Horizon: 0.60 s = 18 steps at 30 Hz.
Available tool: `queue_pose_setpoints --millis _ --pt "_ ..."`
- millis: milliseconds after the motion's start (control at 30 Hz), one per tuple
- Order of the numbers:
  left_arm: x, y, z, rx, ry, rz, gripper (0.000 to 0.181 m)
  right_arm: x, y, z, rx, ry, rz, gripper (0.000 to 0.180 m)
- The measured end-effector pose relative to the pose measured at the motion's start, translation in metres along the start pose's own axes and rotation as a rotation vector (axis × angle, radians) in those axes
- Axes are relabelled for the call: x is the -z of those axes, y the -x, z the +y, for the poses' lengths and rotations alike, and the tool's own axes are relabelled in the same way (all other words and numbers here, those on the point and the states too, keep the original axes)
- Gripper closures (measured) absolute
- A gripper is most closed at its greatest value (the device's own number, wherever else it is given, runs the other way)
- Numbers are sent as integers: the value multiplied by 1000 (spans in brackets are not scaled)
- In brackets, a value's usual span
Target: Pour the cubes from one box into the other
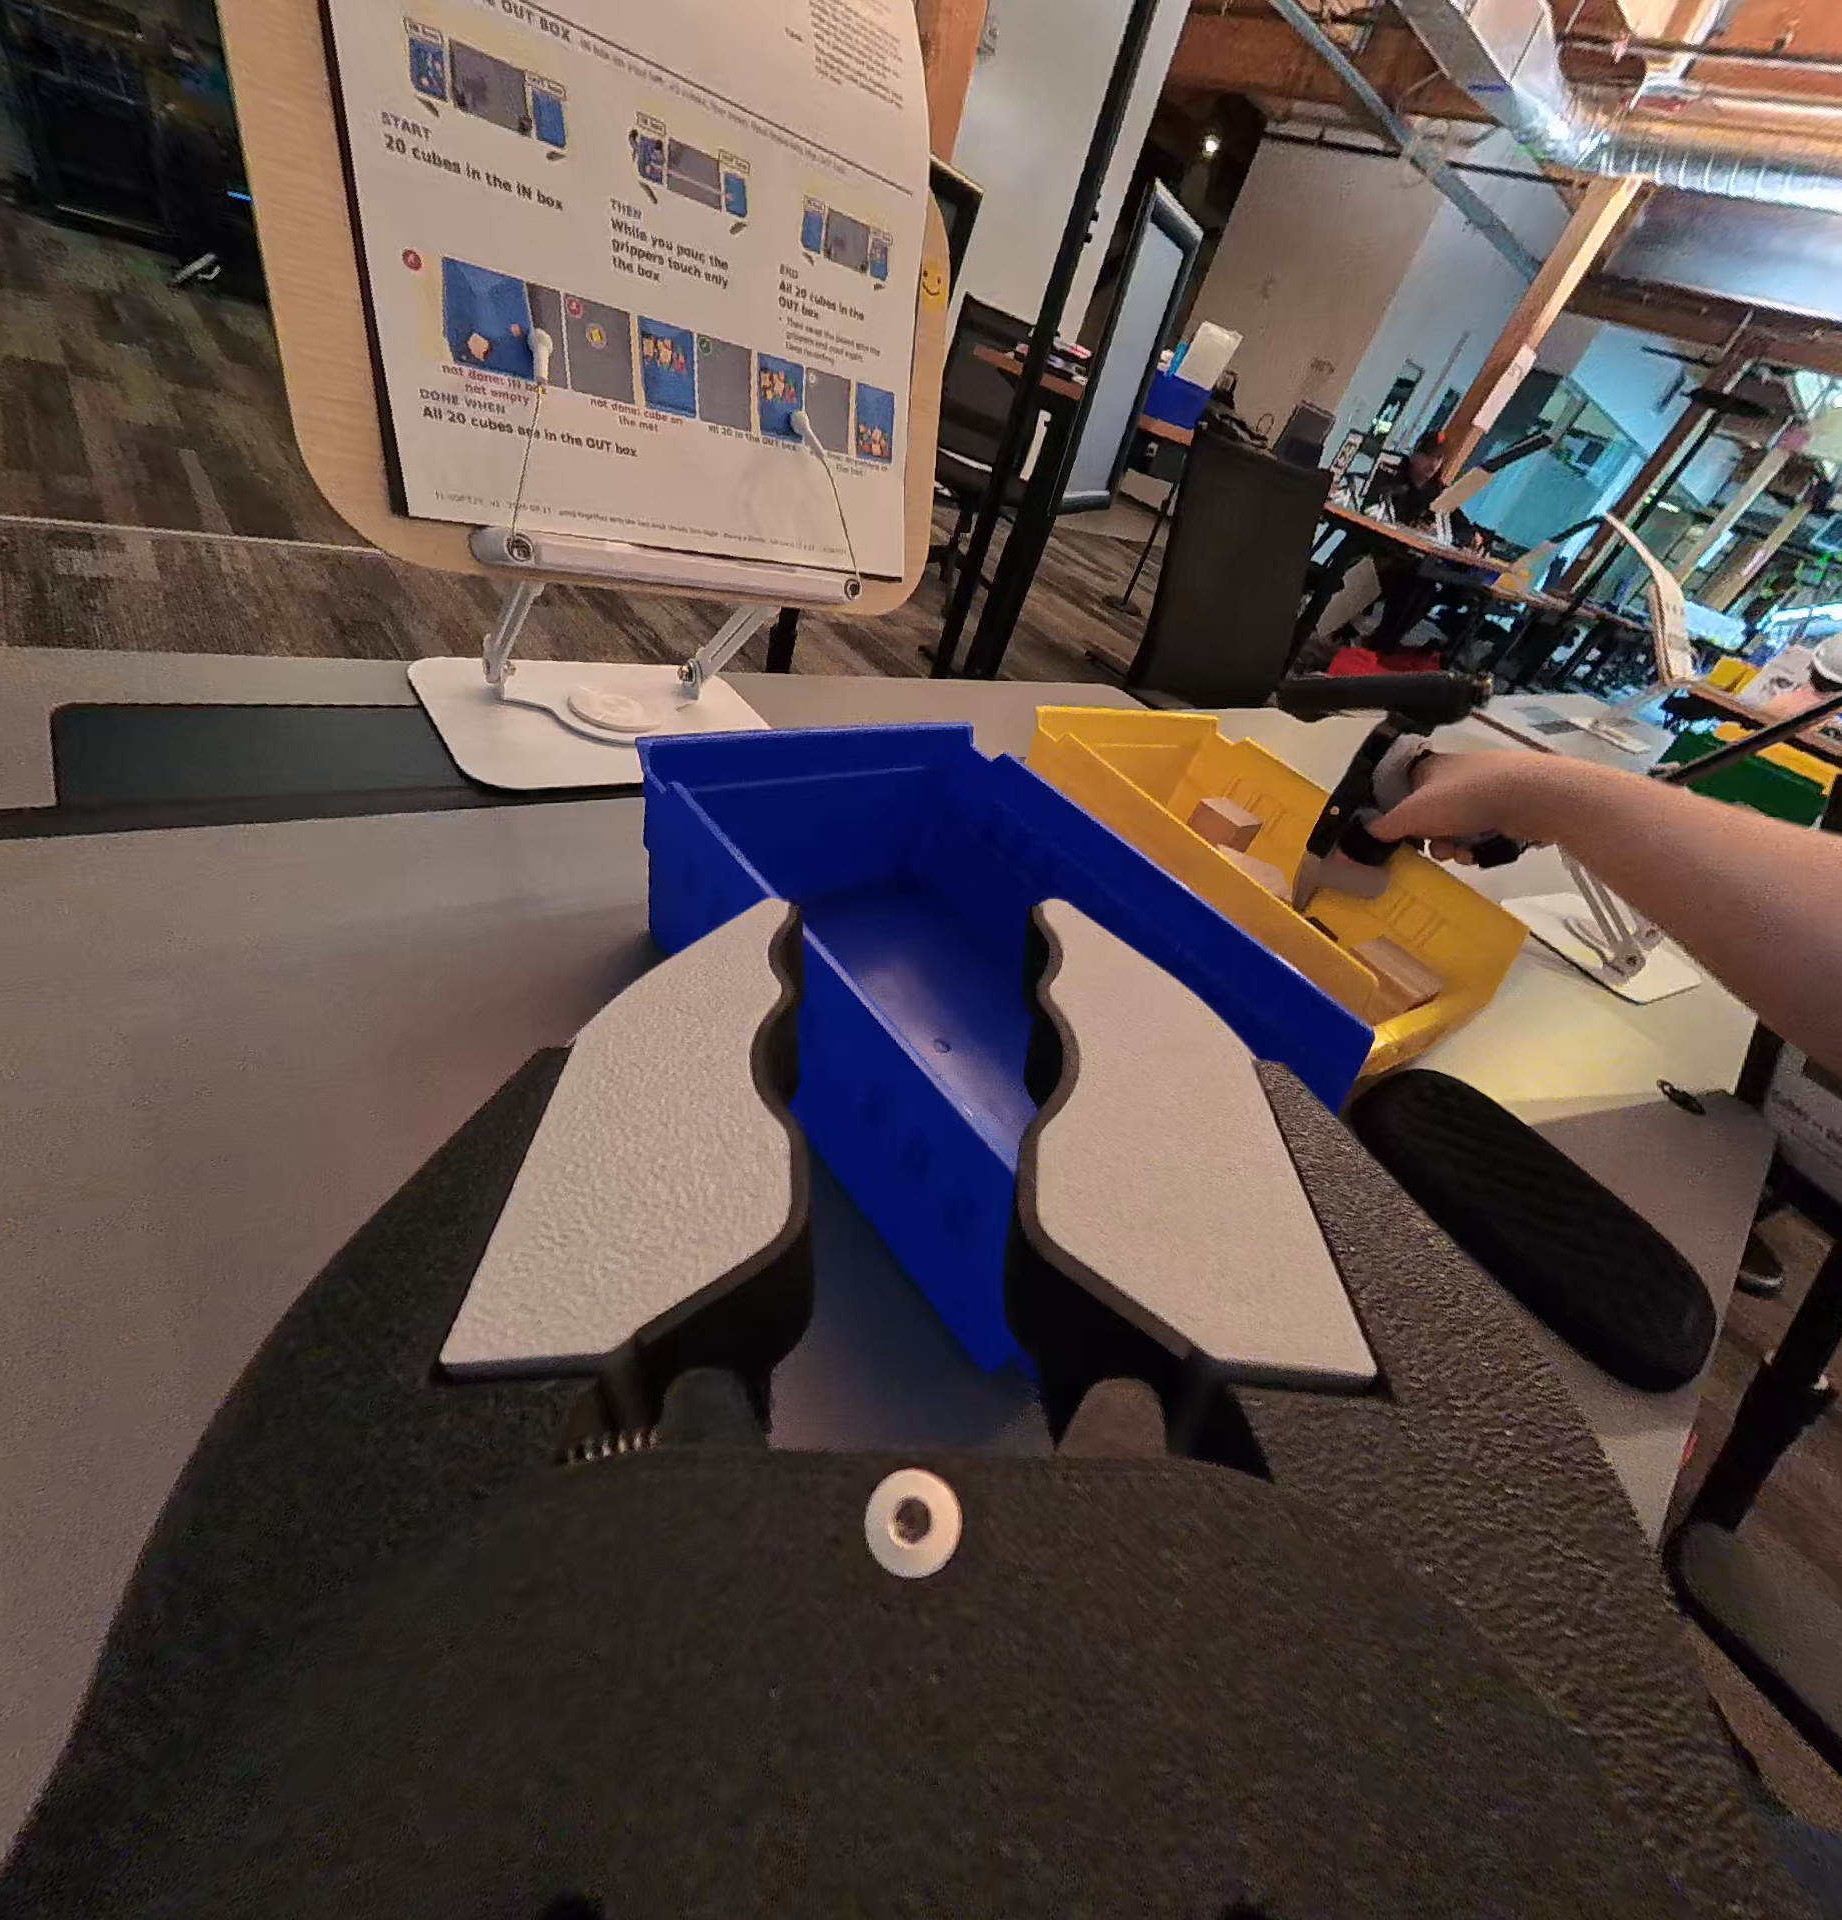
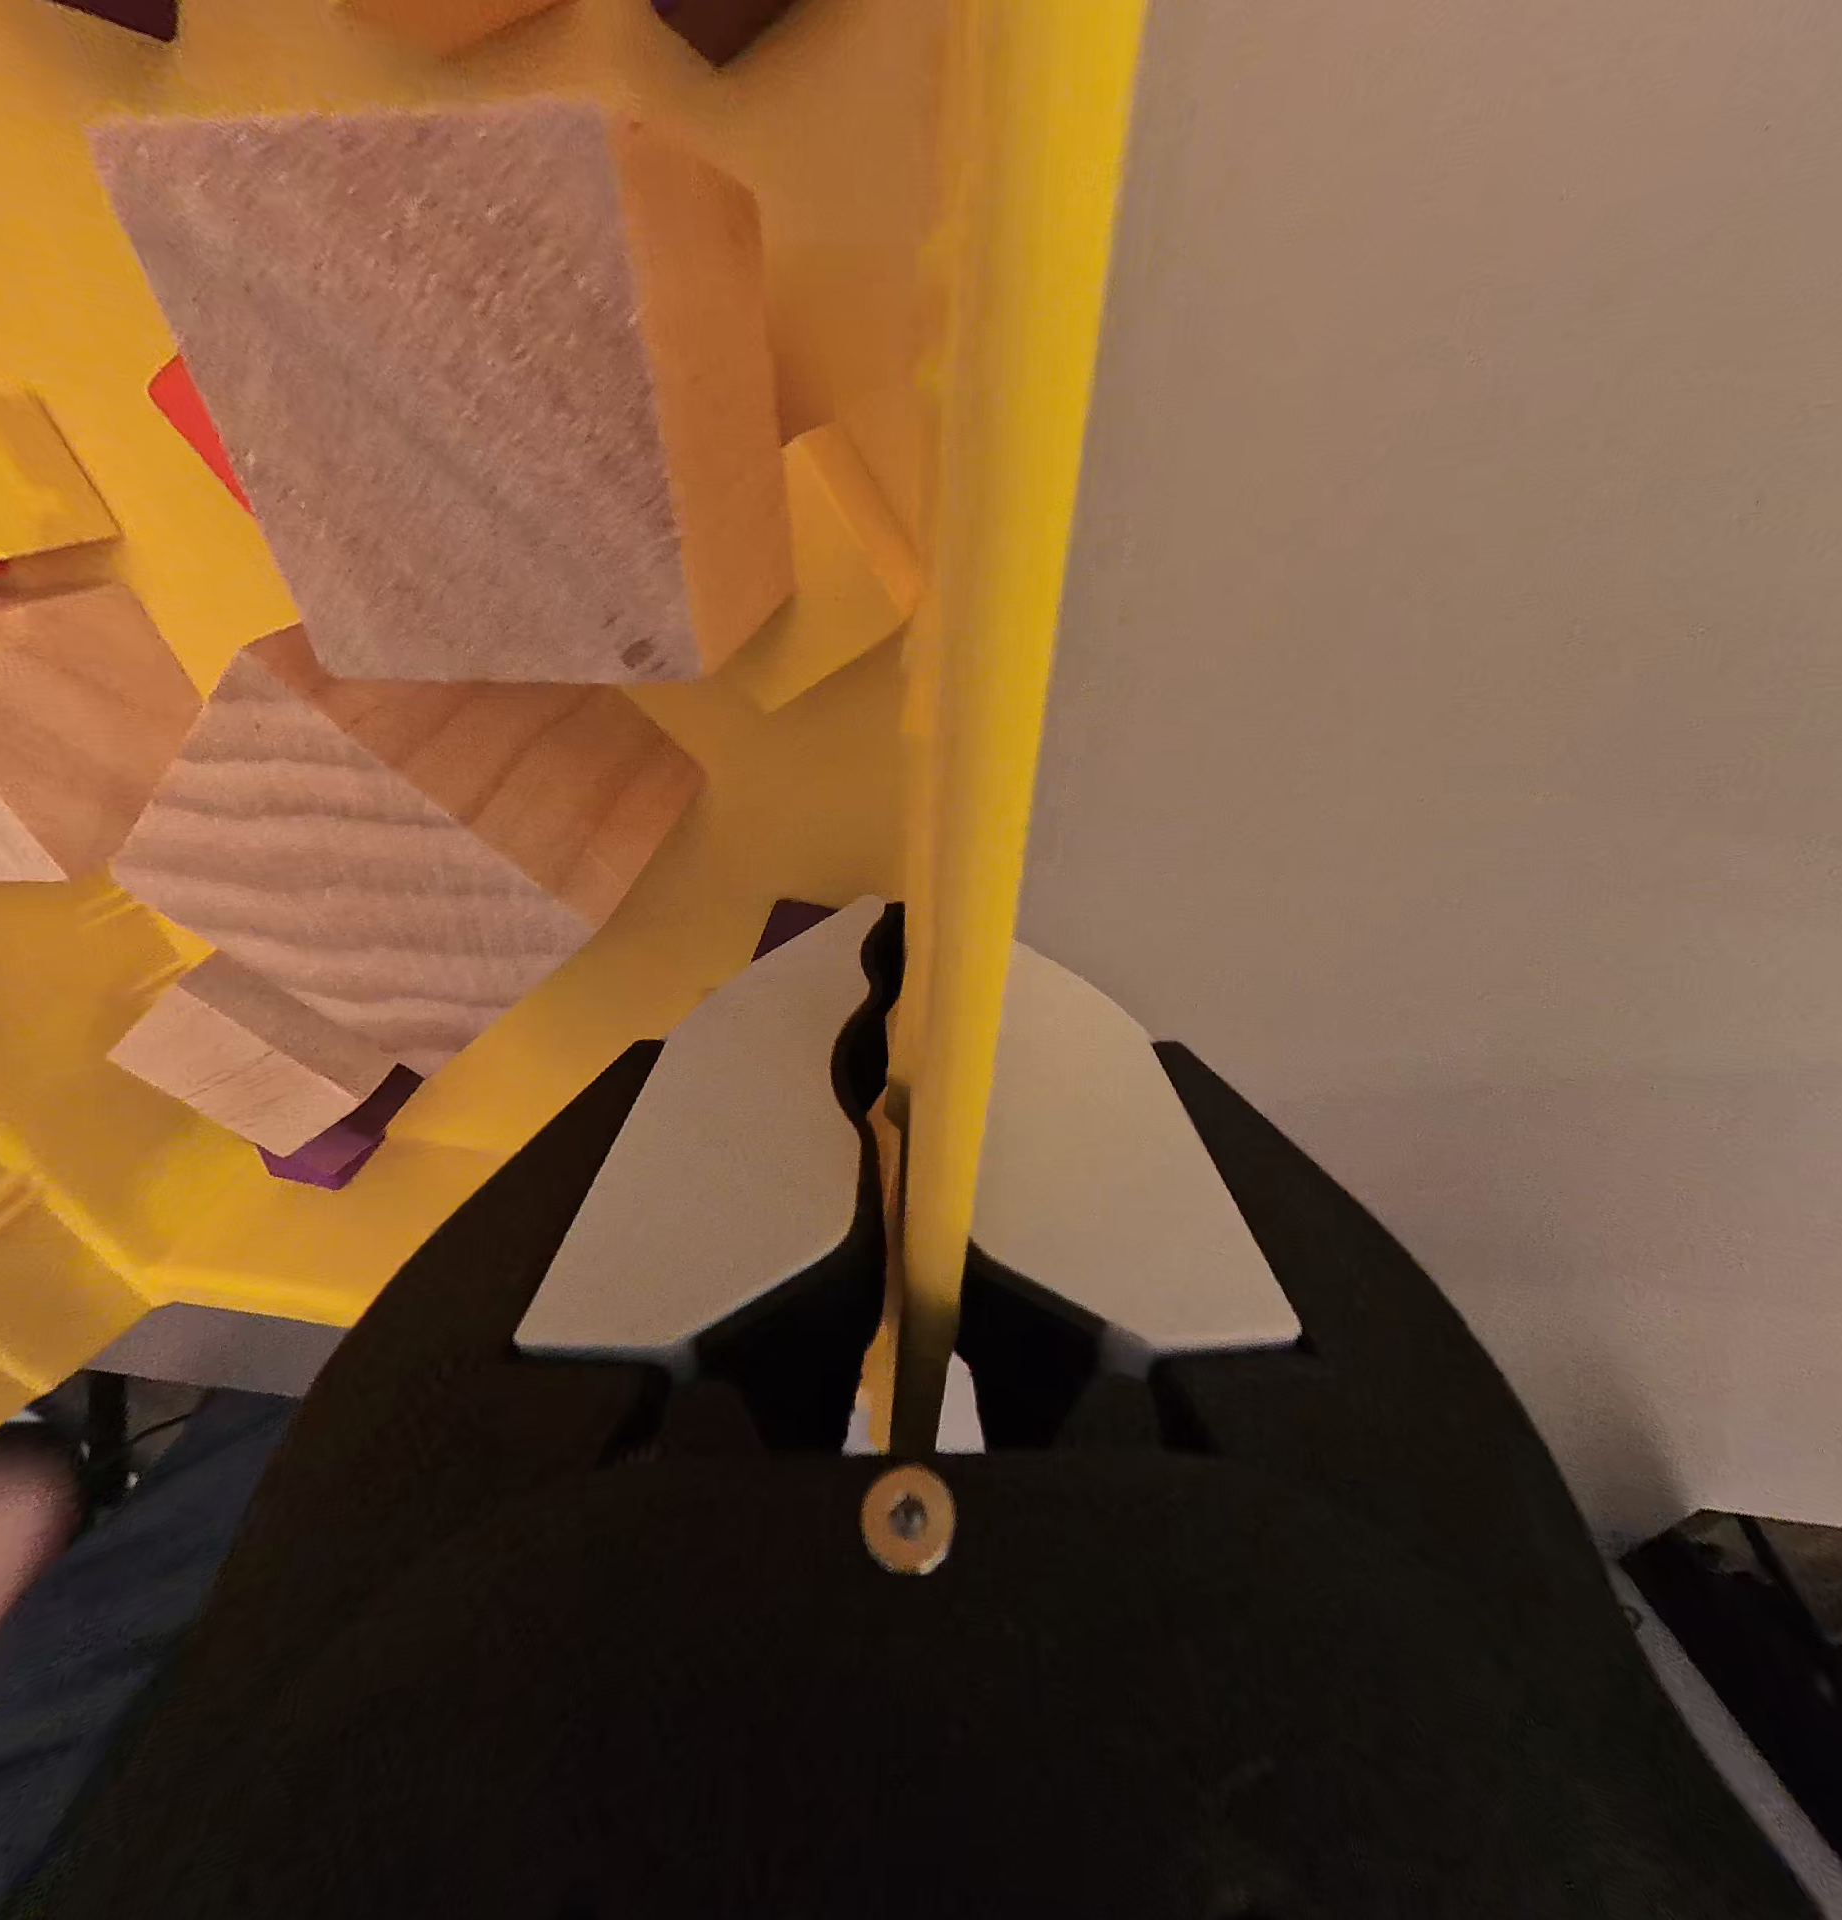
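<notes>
Yellow box [image 1: 1436, 925], just beside the empty blue box [image 1: 927, 997], holds every cube [image 2: 429, 395]; nothing is poured. Our right gripper [image 2: 922, 1039] pinches its side wall; our left gripper [image 1: 912, 1039] gapes, straddling the blue wall ungripped.

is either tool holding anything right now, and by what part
The right tool is clamped on the yellow box by its side wall. The left tool is open around the blue box, gripping nothing.

The open-topped blue plastic box [image 1: 958, 935] sits on the grey table [image 1: 273, 987], the yellow plastic box [image 1: 1416, 914] touching its right side with wooden cubes [image 1: 1223, 826] inside; a paper-bearing stand [image 1: 626, 312] rises behind.
</notes>
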<state>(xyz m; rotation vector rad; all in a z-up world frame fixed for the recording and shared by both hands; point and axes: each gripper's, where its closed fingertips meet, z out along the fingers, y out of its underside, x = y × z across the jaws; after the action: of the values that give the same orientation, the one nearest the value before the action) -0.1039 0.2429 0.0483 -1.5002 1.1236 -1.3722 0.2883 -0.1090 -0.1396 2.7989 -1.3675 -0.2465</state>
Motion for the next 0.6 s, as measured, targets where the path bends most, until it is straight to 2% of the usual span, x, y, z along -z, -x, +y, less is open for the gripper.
queue_pose_setpoints --millis 400,600 --pt "30 6 23 8 105 -4 144 4 -10 3 85 31 -69 178" --pt "44 12 23 20 118 -14 144 24 -25 1 97 -28 -58 177"
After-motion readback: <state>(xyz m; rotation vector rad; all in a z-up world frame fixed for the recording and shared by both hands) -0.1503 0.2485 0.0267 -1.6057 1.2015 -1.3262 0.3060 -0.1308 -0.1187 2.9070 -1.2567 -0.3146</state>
